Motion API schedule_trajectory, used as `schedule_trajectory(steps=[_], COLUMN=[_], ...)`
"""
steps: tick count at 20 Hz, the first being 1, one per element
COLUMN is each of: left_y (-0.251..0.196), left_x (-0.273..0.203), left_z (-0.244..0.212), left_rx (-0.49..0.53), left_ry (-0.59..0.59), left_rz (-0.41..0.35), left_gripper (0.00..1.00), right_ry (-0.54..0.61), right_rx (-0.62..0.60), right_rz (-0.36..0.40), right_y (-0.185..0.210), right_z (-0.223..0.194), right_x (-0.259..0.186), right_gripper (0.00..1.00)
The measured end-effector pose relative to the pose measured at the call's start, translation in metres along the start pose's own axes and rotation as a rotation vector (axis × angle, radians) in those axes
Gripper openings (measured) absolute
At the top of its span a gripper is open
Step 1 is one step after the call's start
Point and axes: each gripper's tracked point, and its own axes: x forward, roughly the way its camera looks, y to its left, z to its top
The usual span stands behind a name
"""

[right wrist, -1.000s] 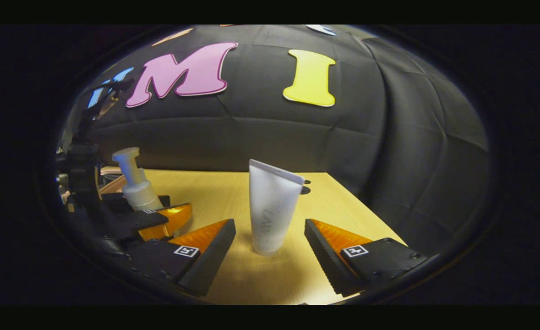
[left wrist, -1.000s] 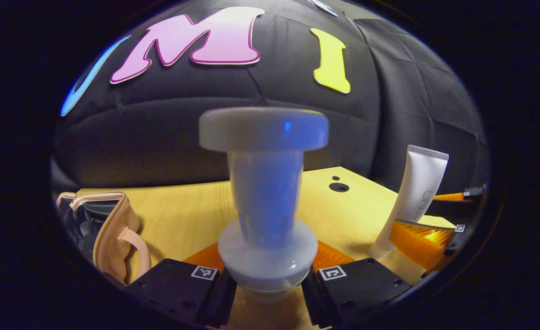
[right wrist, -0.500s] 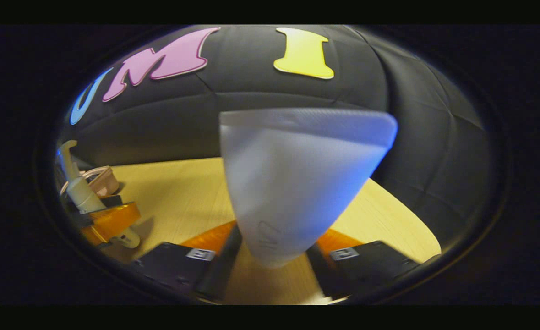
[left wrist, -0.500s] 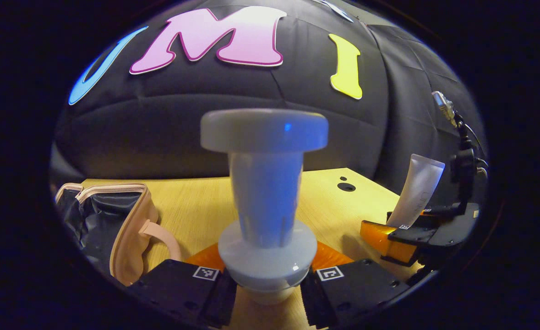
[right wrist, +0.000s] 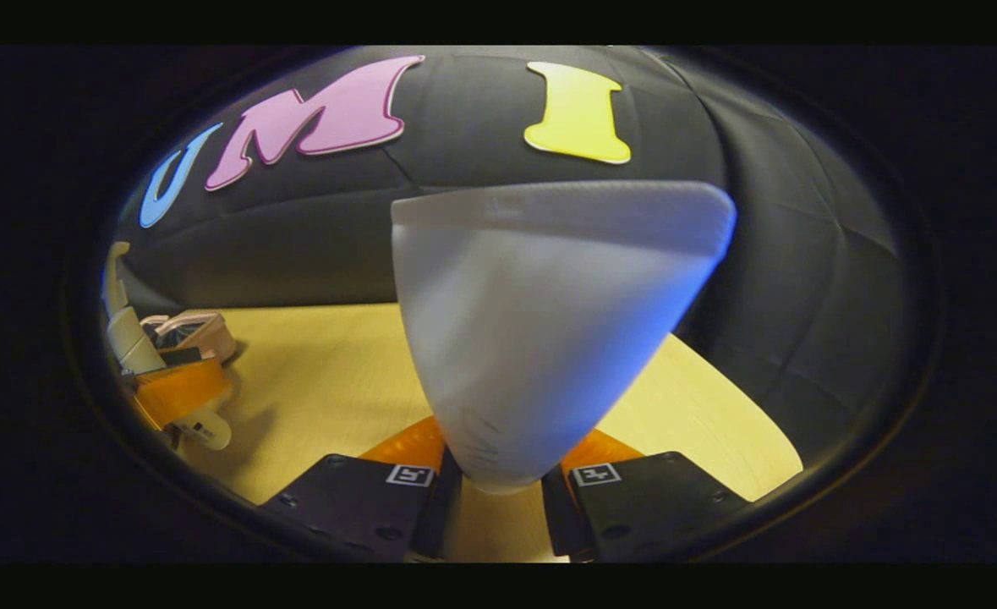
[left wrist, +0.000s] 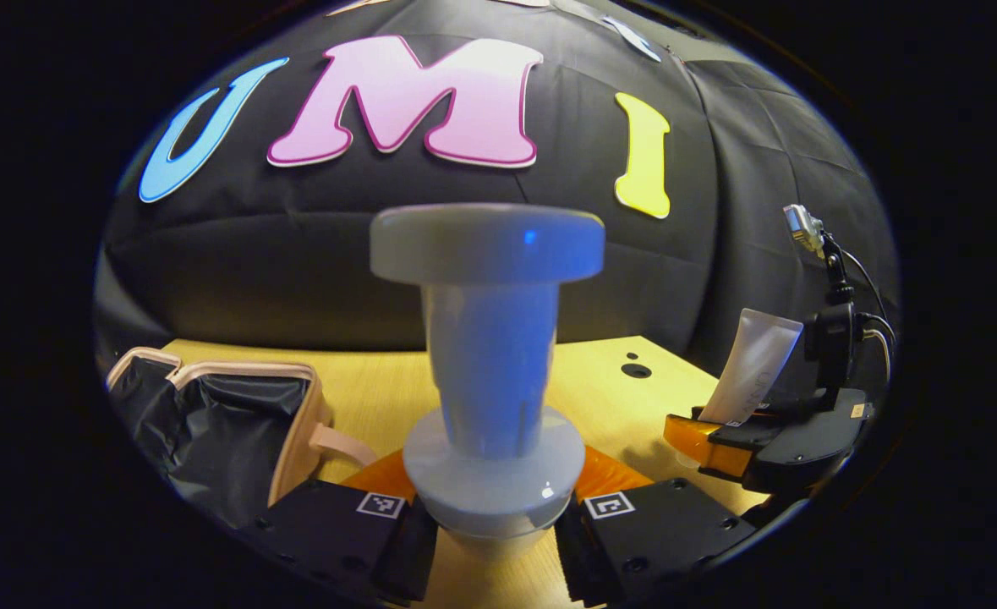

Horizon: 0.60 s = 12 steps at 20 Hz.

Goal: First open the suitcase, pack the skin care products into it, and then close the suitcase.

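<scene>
My left gripper point(left wrist: 491, 529) is shut on a white pump bottle point(left wrist: 490, 372), held upright above the wooden table point(left wrist: 380, 397). The open suitcase point(left wrist: 219, 423), pink outside with a dark lining, lies at the left in the left gripper view. My right gripper point(right wrist: 498, 495) is shut on a white tube point(right wrist: 540, 321), crimped end up. In the left gripper view the right gripper point(left wrist: 769, 431) with the tube point(left wrist: 756, 364) is at the far right. Far left in the right gripper view are the left gripper point(right wrist: 172, 397), the pump bottle point(right wrist: 126, 326) and the suitcase point(right wrist: 198, 330).
The booth's black cloth wall rises behind the table. Two round holes point(left wrist: 633, 369) mark the tabletop near its back right corner. A cable point(left wrist: 866, 288) runs up from the right gripper's body.
The right gripper closed on the tube and lifted it off the table. The left gripper carried the pump bottle toward the suitcase, which now looms larger at its left.
</scene>
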Motion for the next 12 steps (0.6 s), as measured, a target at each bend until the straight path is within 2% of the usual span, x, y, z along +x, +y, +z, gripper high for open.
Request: schedule_trajectory(steps=[3,7,12], left_y=[0.015,0.063,0.171], left_x=[-0.022,-0.058,-0.099], left_z=[0.024,0.052,0.051], left_rx=[-0.035,-0.064,-0.059], left_ry=[-0.037,-0.053,0.003], left_rz=[0.015,0.071,0.206], left_gripper=[0.62,0.62,0.62], right_ry=[-0.026,-0.085,-0.11], right_rx=[-0.02,-0.044,-0.032], right_rz=[0.055,0.154,0.318], right_y=[0.031,0.095,0.2], right_z=[0.02,0.052,0.074], right_x=[-0.019,-0.048,-0.083], right_gripper=[0.44,0.44,0.44])
